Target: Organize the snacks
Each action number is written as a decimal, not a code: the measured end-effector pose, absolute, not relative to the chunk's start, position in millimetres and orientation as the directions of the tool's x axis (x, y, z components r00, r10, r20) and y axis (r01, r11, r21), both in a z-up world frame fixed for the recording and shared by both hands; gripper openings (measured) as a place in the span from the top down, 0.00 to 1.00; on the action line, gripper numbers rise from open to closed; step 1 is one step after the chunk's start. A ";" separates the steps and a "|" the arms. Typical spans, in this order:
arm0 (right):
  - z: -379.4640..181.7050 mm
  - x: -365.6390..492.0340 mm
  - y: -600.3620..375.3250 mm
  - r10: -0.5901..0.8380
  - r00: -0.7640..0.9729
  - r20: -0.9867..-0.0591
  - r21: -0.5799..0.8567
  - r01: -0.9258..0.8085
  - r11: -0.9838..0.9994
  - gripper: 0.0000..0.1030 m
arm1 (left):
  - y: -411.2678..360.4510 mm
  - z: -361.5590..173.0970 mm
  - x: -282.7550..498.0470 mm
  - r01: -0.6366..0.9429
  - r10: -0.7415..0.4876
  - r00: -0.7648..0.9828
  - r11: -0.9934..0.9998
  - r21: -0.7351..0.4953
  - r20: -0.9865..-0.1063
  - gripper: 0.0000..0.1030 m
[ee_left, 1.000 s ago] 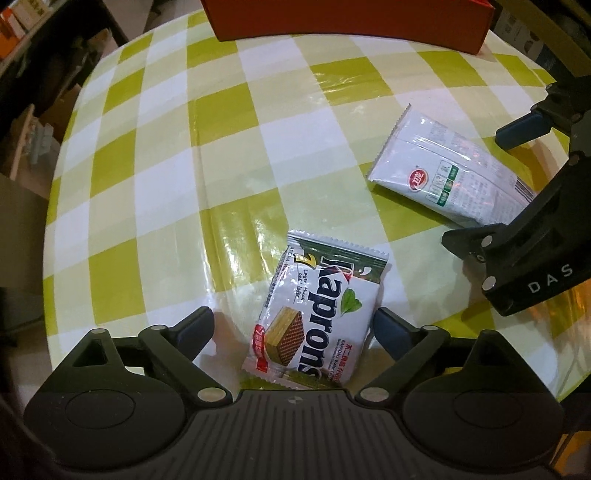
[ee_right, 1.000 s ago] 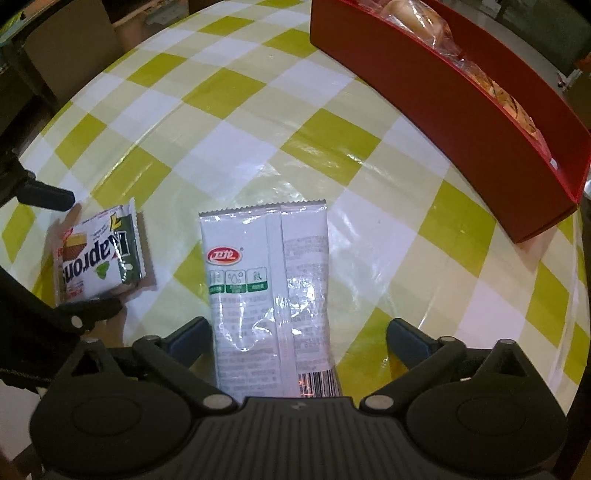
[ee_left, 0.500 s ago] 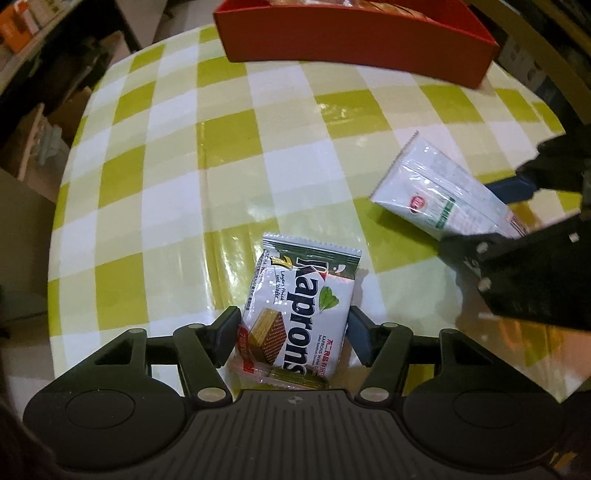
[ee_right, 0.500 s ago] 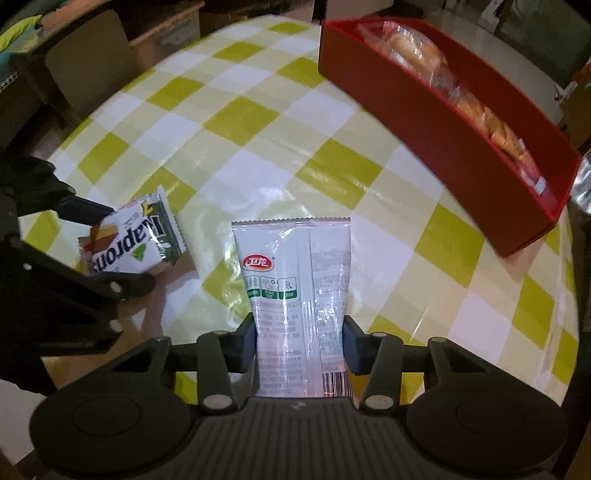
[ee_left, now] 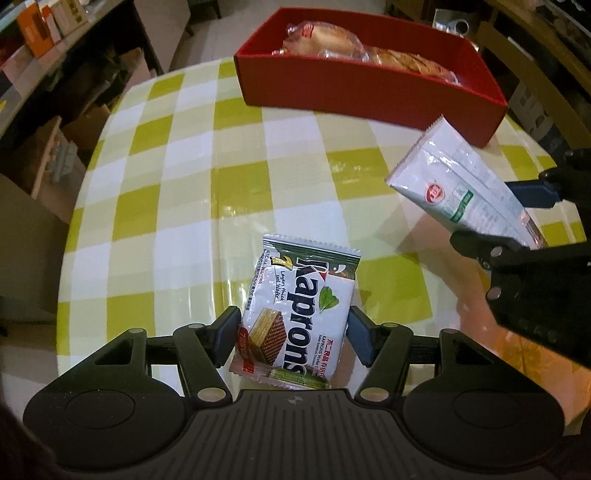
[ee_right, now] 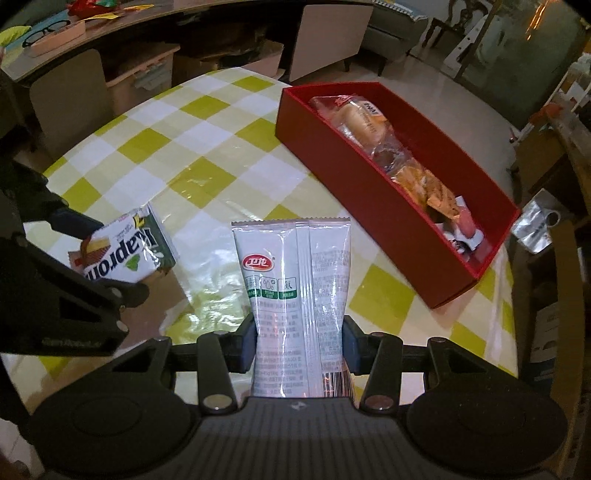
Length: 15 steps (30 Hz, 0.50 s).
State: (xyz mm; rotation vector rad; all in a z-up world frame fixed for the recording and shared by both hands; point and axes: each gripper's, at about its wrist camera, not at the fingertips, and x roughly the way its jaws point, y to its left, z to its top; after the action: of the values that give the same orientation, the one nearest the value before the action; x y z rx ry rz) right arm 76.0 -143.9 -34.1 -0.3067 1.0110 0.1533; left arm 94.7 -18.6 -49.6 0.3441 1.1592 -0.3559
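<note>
**A lived-in home dining room**

The setting looked like a household room rather than a shop or lab. A round table (ee_right: 207,155) filled the middle of both views, covered with a glossy green-and-white checked cloth. In the upper right of the right wrist view stood a grey upholstered armchair (ee_right: 399,26) on a pale tiled floor (ee_right: 436,99). Along the top left ran a low sideboard (ee_right: 122,26) with a pair of glasses (ee_right: 46,31) lying on it. In the upper left of the left wrist view, shelves (ee_left: 44,33) held assorted boxes, with cardboard cartons (ee_left: 107,99) stacked below.
</note>
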 end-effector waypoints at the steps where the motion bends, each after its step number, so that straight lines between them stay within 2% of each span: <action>1: -32.8 76.5 -145.7 -0.011 0.526 -0.850 -0.175 -0.263 0.949 0.46 | -19.6 -48.3 95.8 0.442 -0.098 0.360 0.894 0.077 -0.928 0.33; 15: -12.2 82.1 -159.1 0.052 0.565 -0.823 -0.089 -0.218 0.972 0.46 | -33.9 -26.3 106.9 0.425 -0.140 0.414 0.904 0.054 -0.900 0.33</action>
State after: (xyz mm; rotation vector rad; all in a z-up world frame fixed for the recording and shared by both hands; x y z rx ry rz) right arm 82.1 -159.1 -12.2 -0.1884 0.9584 0.1595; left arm 106.9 -33.9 -26.3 0.2937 1.0906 -0.3615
